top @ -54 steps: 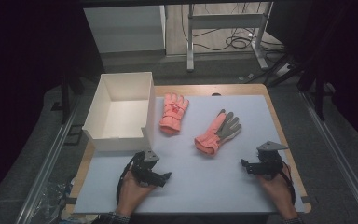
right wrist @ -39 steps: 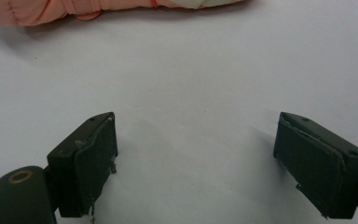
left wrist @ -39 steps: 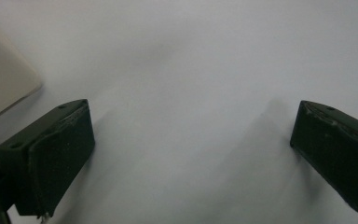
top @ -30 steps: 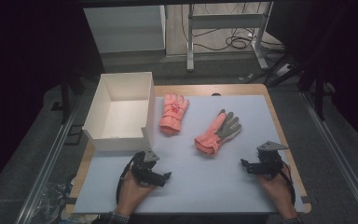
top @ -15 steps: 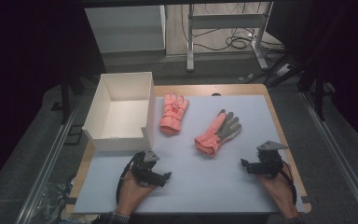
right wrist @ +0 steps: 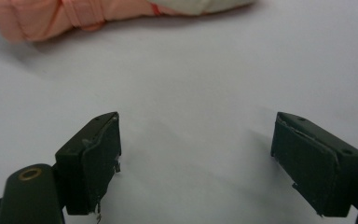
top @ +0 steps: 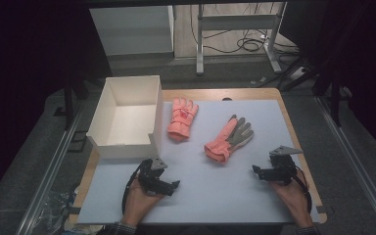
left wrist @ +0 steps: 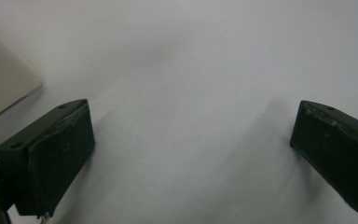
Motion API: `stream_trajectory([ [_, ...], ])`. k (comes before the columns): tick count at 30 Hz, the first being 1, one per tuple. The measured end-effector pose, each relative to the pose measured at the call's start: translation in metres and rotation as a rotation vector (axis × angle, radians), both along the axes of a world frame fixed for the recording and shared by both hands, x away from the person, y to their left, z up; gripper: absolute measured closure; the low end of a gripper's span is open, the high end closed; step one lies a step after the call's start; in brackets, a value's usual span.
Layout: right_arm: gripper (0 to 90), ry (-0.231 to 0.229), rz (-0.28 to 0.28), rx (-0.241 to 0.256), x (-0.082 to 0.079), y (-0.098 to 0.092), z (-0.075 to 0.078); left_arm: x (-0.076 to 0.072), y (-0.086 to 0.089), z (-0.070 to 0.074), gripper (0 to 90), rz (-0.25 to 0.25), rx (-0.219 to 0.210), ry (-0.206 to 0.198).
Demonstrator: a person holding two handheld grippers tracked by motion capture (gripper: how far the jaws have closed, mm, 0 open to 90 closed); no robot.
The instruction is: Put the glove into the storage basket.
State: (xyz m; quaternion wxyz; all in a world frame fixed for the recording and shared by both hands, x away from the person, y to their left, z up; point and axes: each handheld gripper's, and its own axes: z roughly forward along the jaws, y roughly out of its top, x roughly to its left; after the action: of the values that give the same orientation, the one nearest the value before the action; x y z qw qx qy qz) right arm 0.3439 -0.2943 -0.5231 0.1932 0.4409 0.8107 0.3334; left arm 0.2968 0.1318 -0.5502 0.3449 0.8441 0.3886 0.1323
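Dim room, dark all around; beyond the table [top: 301, 147], a bare floor with a metal frame [top: 235, 29] and loose cables [top: 247, 44]. On the table, a pale grey mat [top: 215, 196] over most of the wooden top.

At the mat's far left corner, a white open box [top: 149, 117], nothing inside as far as can be seen. Just right of the box, a pink glove [top: 181, 119], flat, fingers pointing away, cuff toward the near edge. Further right, apart from the first, a second glove [top: 229, 138], pink at the cuff and grey on the palm side, lying slantwise with fingers toward the far right. In the right gripper view, the cuff of that second glove [right wrist: 74, 16] across the top, well beyond the jaws.

Near the front edge, left gripper [top: 169, 187] in the left hand [top: 139, 203], low over the mat, just in front of the box's near wall; box corner [left wrist: 4, 88] at the left in the left gripper view. Jaws wide apart, nothing between them but bare mat.

Right gripper [top: 260, 172] in the right hand [top: 293, 196], near the mat's right side, pointing left, toward the second glove but short of it. Jaws wide too, holding nothing, bare mat between.
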Motion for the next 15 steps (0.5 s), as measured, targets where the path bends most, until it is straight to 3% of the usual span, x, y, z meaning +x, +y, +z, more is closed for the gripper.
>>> stream_trajectory([
  [10,20.5,-0.029,0.025,0.026,0.006,0.008,0.017,0.0,0.0,0.0,0.0,0.0,0.0,0.0],
  [15,28.6,-0.031,0.044,0.061,0.013,0.008,0.024,0.0,0.0,0.0,0.0,0.004,-0.004,-0.001],
])
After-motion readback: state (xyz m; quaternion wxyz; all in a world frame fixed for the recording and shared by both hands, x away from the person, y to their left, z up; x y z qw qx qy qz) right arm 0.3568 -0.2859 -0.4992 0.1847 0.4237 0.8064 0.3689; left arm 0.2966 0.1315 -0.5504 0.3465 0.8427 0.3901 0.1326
